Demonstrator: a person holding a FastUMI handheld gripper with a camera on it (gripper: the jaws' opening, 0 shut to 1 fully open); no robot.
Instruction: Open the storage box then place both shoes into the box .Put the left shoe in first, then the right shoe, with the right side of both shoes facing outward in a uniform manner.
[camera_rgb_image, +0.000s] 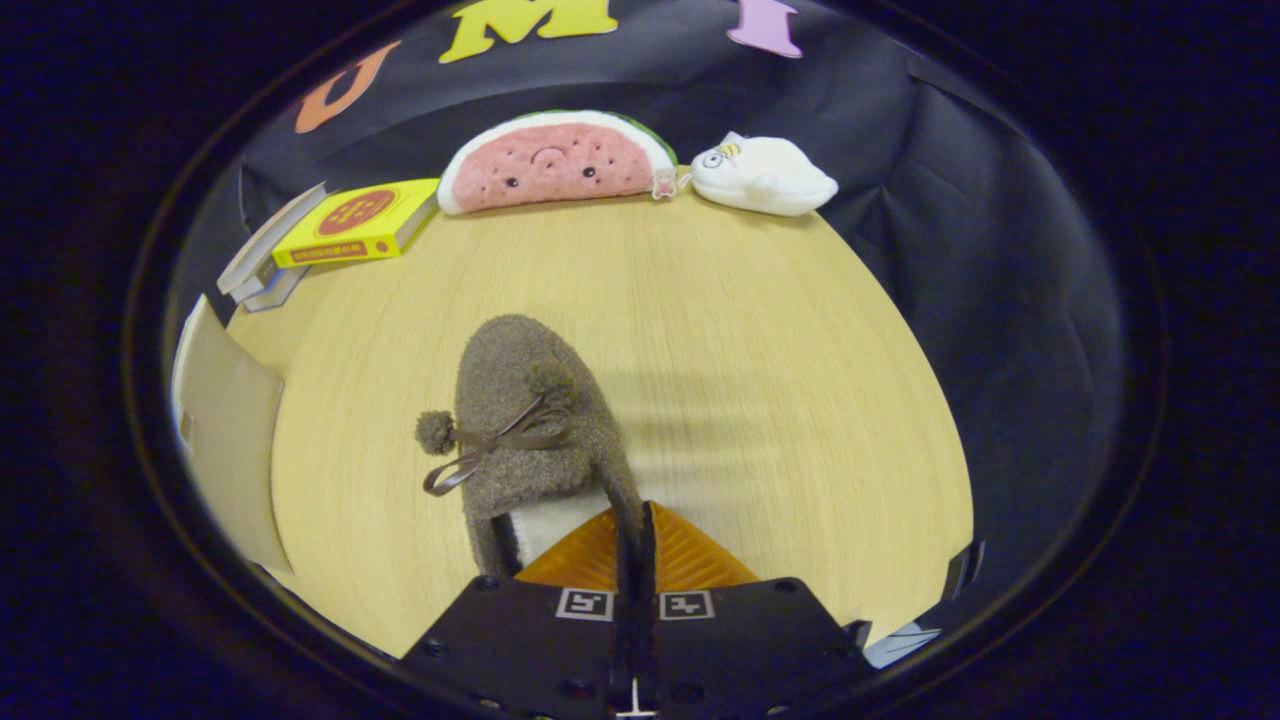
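Note:
A fuzzy brown shoe with a ribbon bow and pompoms points away from me over the wooden table. Its toe is far from me and its pale lining shows near the fingers. My gripper is shut on the shoe's right side wall near the heel, one finger inside the opening and one outside. Whether the shoe is lifted or resting on the table I cannot tell. A pale flat panel, possibly part of the storage box, stands at the table's left side.
A watermelon-slice plush and a white plush lie along the table's far edge against the black cloth wall. A yellow book sits on stacked books at the far left. The table's right edge drops off beyond the shoe.

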